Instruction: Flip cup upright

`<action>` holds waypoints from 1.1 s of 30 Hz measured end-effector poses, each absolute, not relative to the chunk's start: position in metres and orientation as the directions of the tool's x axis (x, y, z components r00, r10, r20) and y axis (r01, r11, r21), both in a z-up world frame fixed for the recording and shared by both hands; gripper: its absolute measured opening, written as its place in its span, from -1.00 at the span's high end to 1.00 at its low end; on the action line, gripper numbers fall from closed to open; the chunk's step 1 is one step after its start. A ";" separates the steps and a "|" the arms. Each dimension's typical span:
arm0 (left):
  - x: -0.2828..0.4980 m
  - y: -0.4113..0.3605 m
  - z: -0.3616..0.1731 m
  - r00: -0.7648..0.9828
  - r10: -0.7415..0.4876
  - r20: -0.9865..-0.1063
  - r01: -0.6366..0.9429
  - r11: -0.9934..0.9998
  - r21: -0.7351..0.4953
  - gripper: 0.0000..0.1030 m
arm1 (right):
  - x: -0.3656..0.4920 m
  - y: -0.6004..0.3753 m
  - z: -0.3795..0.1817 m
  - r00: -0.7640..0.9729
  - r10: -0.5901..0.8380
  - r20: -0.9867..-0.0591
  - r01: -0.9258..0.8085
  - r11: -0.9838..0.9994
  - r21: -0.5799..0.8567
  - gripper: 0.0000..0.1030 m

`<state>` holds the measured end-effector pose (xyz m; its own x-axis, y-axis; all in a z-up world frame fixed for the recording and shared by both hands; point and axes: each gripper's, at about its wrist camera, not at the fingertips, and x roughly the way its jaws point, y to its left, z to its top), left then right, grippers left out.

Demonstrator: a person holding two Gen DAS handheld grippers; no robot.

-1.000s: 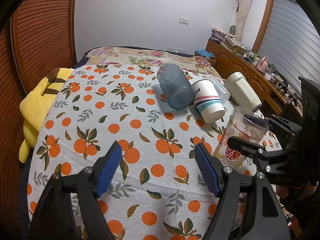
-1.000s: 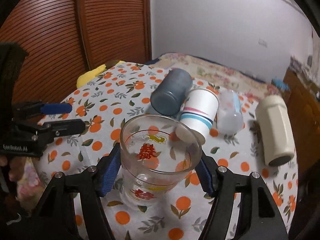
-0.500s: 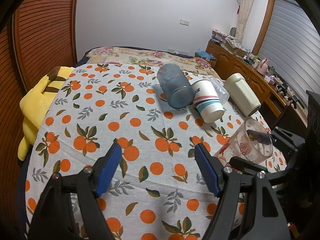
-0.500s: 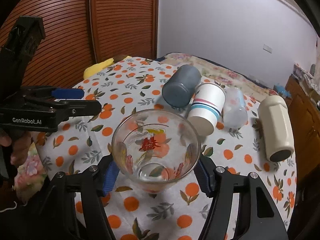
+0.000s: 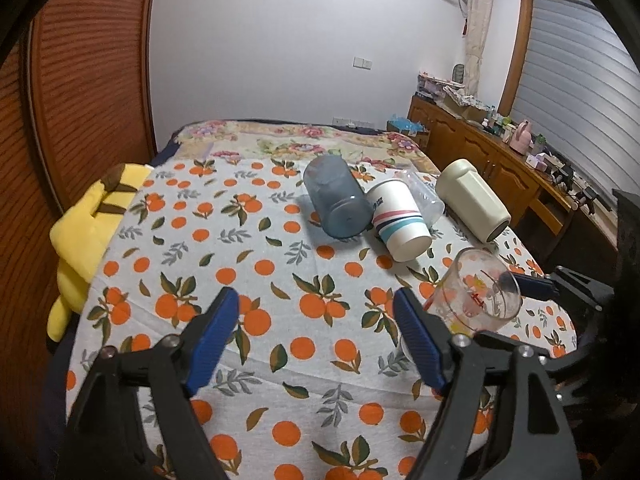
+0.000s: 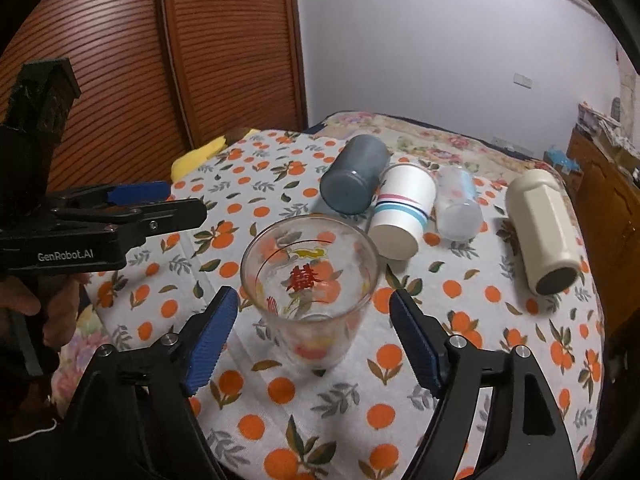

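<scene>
Starting at the right tool (image 6: 313,298): spread wide, gripping nothing, with a gap showing on both sides of the glass cup (image 6: 310,288) standing between the 2 blue pads (image 6: 212,336). Sits upright on its base, mouth up, on the orange-print tabletop (image 6: 460,380), toward the near right part of it. Seen from the left wrist as well (image 5: 476,300), slightly distorted by the lens.

Over at the left tool (image 5: 314,300): also wide and empty, hovering above bare cloth, well apart from the glass.

Further out, lying on their sides in a row: 4 more vessels, namely a blue-grey tumbler (image 6: 354,184), a striped paper cup (image 6: 402,216), a clear plastic cup (image 6: 456,204) and a cream cup (image 6: 540,232). Beyond the left edge, a yellow plush toy (image 5: 88,236).

Likely trouble from here: clipping the rim with a pad while backing out, since the glass is still bracketed by both. Could tip easily on soft cloth, and would roll toward the nearby edge.

Compared with 0.5 s ago: then tilted and clamped between the pads; now set down vertical and released. Neighbouring cups unmoved.
</scene>
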<state>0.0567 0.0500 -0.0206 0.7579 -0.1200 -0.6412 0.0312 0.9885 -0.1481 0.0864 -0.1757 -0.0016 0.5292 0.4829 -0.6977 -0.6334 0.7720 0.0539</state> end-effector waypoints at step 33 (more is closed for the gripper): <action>-0.025 -0.003 0.021 0.842 -0.079 -0.534 0.040 0.996 -0.083 -0.73 | 0.027 -0.258 0.044 0.733 0.409 -0.543 -0.435 0.896 0.088 -0.84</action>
